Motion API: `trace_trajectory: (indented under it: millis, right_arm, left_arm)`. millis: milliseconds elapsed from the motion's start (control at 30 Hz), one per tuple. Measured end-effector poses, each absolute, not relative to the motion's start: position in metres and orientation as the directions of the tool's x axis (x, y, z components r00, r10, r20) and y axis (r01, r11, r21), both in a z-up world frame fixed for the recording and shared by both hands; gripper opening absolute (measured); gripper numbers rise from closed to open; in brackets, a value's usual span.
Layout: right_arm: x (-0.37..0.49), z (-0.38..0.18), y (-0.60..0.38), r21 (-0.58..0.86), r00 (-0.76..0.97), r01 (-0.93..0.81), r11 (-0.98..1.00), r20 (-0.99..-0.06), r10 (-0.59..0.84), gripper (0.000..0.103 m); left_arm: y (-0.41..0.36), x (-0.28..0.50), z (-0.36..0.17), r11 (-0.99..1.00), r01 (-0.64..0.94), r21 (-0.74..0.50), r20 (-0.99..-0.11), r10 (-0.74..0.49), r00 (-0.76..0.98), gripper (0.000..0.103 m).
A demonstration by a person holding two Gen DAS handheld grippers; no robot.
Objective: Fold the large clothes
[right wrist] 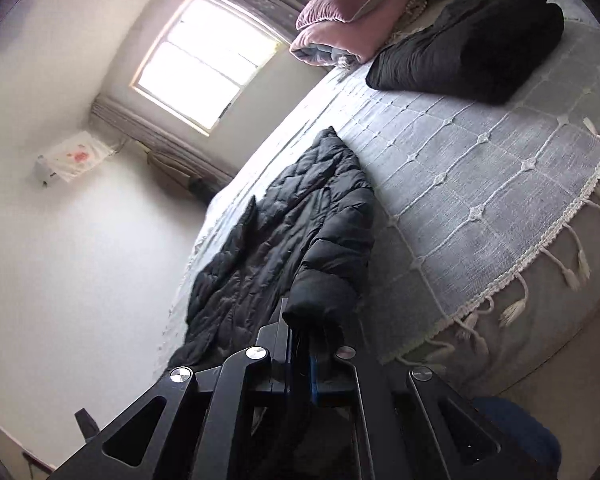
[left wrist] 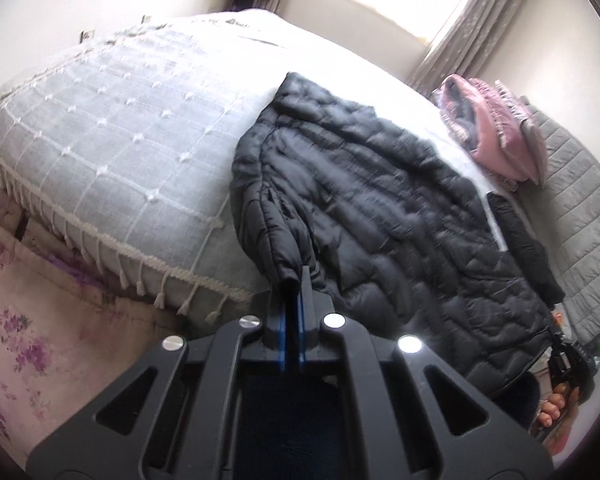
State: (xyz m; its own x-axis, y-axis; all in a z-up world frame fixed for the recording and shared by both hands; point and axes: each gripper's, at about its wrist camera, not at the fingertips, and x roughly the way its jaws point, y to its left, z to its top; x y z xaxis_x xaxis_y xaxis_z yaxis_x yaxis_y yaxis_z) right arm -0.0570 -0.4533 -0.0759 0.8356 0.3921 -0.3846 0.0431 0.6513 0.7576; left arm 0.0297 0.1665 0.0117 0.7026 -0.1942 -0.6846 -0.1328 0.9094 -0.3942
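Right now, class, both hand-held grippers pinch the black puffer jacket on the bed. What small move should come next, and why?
Probably carry both cuffs across the jacket toward its middle. The left hand-held gripper and right hand-held gripper are each shut on a sleeve end, and the body lies flat on the bedspread.

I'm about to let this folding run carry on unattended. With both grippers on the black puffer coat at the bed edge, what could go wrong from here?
The left gripper pinches only a thin edge of the slick black puffer coat, so the fabric may slip out. The right gripper holds a bulky cuff that could also pull free. The coat hangs near the fringed bedspread edge and might slide off.
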Motion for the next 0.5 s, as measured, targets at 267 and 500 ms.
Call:
trace_trajectory:
  millis: [267,500]
  right_arm:
    - [-0.06,-0.05,-0.461,0.776,0.863,-0.016,0.63,-0.308,0.402,0.005]
    - [-0.073,-0.036,-0.468,0.793,0.871,-0.059,0.606,-0.256,0.419,0.005]
  left_arm:
    - [0.171,0.026,0.038,0.888,-0.06,-0.457,-0.622,-0.27,0.735,0.005]
    - [0.181,0.013,0.05,0.862,-0.038,-0.505,-0.586,-0.31,0.748,0.004]
